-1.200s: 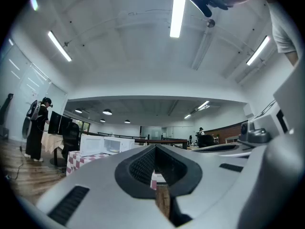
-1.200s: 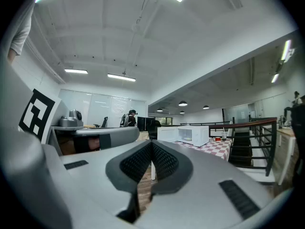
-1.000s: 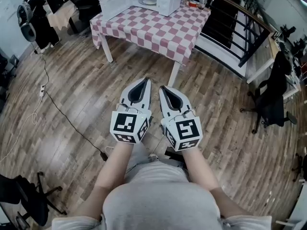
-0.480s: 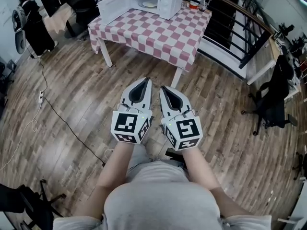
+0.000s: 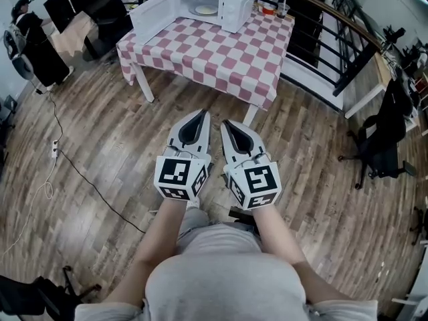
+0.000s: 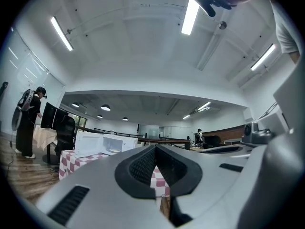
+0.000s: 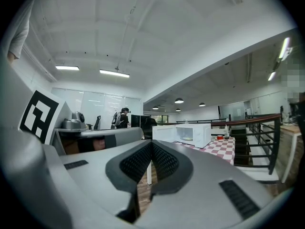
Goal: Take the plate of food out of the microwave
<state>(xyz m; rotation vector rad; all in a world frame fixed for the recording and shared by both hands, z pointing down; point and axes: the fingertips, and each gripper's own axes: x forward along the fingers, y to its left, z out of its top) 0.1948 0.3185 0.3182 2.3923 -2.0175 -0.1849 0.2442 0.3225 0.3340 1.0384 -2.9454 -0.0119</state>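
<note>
A white microwave stands at the far end of a table with a red-and-white checked cloth, its door swung open to the left. Inside it lies a plate of food. My left gripper and right gripper are side by side over the wooden floor, well short of the table, both shut and empty. The left gripper view shows the microwave far off past the shut left gripper. In the right gripper view the microwave and plate appear beyond the right gripper.
A black railing runs behind and right of the table. An office chair stands at the right. A cable crosses the floor at the left, near a person. Small cups sit beside the microwave.
The table and microwave have come nearer and lower in the head view. Both grippers keep their pose in front of me, still shut.
</note>
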